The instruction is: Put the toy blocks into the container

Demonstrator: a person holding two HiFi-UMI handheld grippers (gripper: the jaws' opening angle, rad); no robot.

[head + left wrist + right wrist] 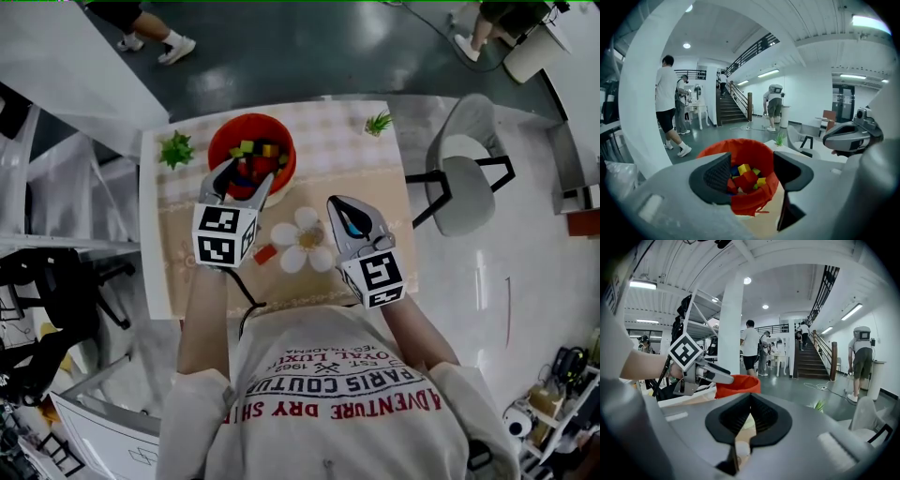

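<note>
A red container (225, 141) stands at the far middle of the table and holds several coloured toy blocks (255, 161). My left gripper (246, 173) hovers at its near rim, open, with nothing between the pads. In the left gripper view the blocks (746, 178) lie inside the container (740, 201), seen through the gap of the left gripper (751, 171). One red block (264, 252) lies on the table nearer the person. My right gripper (339, 204) hangs to the right, shut and empty. The right gripper view shows the right gripper (750, 397) and the container (738, 385).
A white flower-shaped piece (302, 242) lies between the grippers. Small green plants sit at the table's back left (175, 150) and back right (379, 122). A grey chair (464, 173) stands right of the table (375, 159). People walk in the hall beyond.
</note>
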